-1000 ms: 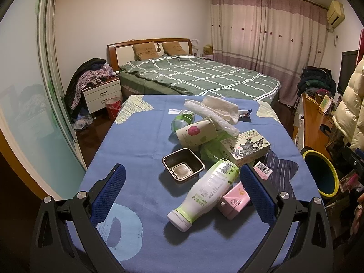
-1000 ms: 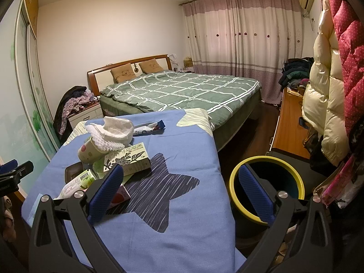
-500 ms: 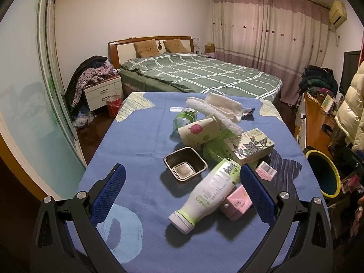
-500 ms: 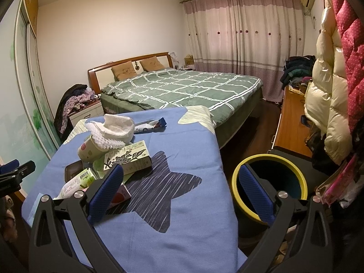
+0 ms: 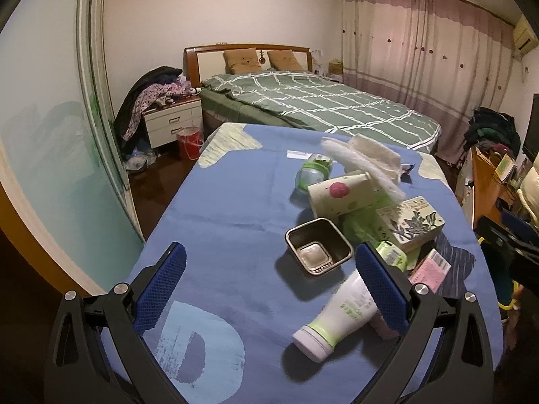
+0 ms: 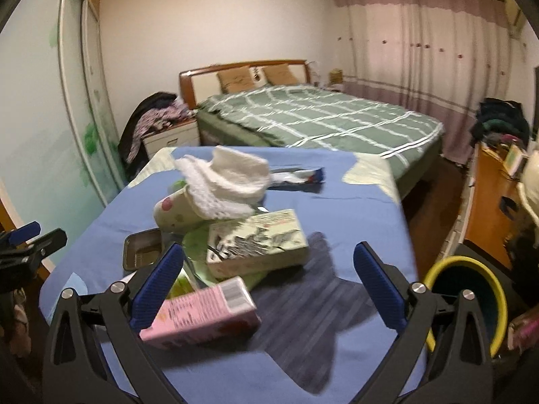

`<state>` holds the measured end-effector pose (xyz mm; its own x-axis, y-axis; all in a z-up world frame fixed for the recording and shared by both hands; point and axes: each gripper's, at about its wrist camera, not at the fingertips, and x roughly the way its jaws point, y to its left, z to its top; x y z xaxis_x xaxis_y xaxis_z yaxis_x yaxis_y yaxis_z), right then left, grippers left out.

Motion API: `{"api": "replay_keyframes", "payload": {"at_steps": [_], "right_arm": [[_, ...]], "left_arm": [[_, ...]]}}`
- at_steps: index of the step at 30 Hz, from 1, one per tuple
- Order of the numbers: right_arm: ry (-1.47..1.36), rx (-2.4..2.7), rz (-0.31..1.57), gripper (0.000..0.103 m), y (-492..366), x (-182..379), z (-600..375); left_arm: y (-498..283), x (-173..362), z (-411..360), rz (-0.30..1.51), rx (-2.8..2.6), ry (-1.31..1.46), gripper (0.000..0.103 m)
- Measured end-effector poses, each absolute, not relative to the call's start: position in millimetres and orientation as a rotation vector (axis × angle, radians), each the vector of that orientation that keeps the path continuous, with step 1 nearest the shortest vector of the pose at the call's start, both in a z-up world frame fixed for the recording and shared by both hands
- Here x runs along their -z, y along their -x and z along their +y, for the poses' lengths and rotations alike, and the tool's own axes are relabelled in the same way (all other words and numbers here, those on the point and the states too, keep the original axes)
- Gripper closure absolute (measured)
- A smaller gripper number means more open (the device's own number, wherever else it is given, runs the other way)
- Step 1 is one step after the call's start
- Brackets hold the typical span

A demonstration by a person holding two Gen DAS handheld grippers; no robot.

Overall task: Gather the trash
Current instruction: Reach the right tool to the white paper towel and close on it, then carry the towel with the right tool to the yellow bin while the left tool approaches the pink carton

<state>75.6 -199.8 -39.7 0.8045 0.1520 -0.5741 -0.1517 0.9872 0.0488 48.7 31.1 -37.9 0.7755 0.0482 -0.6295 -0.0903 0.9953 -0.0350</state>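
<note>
Nothing is looking binned yet — the tray (image 5: 318,250), bottle (image 5: 340,314), pink carton (image 6: 202,314) and tissue box (image 6: 257,242) are all lying on the table (image 5: 215,208). Left gripper (image 5: 269,289) and right gripper (image 6: 266,284) are hovering wide open, fingers empty. Only the right view is showing the bin's (image 6: 471,299) mouth — beside the table's right edge.

The right gripper (image 6: 267,286) now hangs over the small pink carton (image 6: 202,313) instead of the yellow-rimmed bin (image 6: 471,306); the left gripper (image 5: 269,286) sits left of before.
</note>
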Motion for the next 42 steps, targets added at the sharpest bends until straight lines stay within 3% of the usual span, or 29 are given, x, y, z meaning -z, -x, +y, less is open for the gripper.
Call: {"api": "replay_keyframes", "payload": {"at_steps": [8, 22, 28, 30, 32, 42], "right_arm": [[0.032, -0.205, 0.688, 0.033, -121, 58, -177], [0.02, -0.241, 0.75, 0.044, -195, 63, -166], [-0.003, -0.273, 0.789, 0.061, -217, 70, -164], [0.002, -0.291, 0.811, 0.081, -223, 73, -163], [0.007, -0.309, 0.83, 0.093, -225, 75, -162], [-0.021, -0.276, 0.717, 0.099, -199, 32, -192]], "left_arm": [[-63, 45, 37, 0.7, -0.078, 0.069, 0.004], [-87, 49, 35, 0.721, -0.064, 0.07, 0.004], [-94, 51, 33, 0.723, -0.052, 0.067, 0.004], [-96, 51, 32, 0.726, -0.047, 0.067, 0.004], [-98, 51, 30, 0.727, -0.044, 0.065, 0.004], [-95, 46, 18, 0.71, -0.012, 0.052, 0.004]]}}
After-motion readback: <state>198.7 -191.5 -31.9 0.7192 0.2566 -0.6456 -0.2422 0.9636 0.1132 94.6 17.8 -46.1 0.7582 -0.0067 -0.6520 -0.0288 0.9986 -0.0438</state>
